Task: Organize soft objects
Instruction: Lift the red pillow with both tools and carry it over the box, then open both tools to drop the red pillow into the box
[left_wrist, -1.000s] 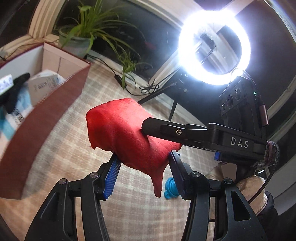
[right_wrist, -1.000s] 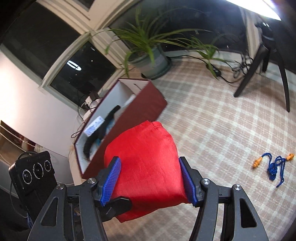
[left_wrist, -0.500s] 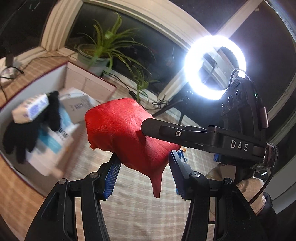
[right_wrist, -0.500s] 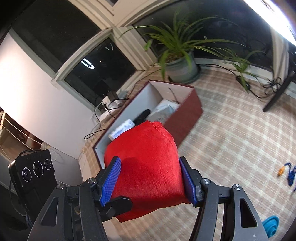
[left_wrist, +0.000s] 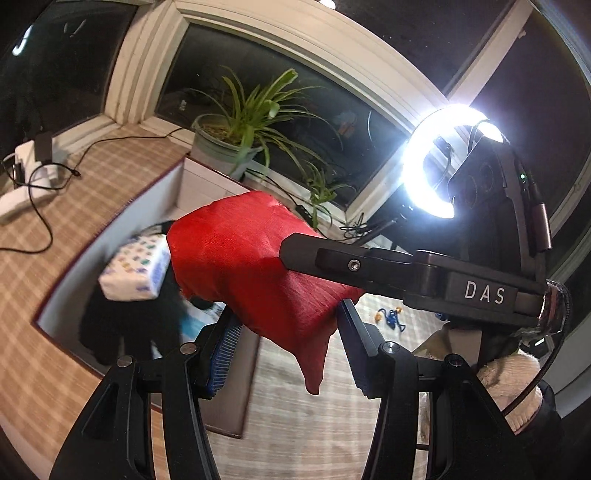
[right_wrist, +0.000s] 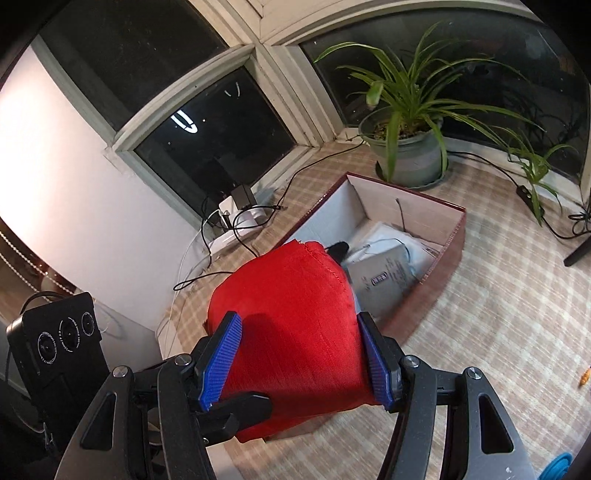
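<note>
Red cloth (right_wrist: 295, 332) is pinched by both the left gripper (left_wrist: 284, 332) and right gripper (right_wrist: 299, 354) above the box (right_wrist: 443, 258), already partly filled; earplugs (left_wrist: 388, 317) probably still left.

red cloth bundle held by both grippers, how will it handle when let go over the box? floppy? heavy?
Probably floppy: the red cloth bulges between the left gripper pads and a corner hangs limp. Likely light. Should slump into the box, not roll.

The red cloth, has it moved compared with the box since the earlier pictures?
Yes. The red cloth, gripped by both grippers, has travelled toward the box: earlier the box lay off to the side; now the cloth hangs over its open top.
</note>
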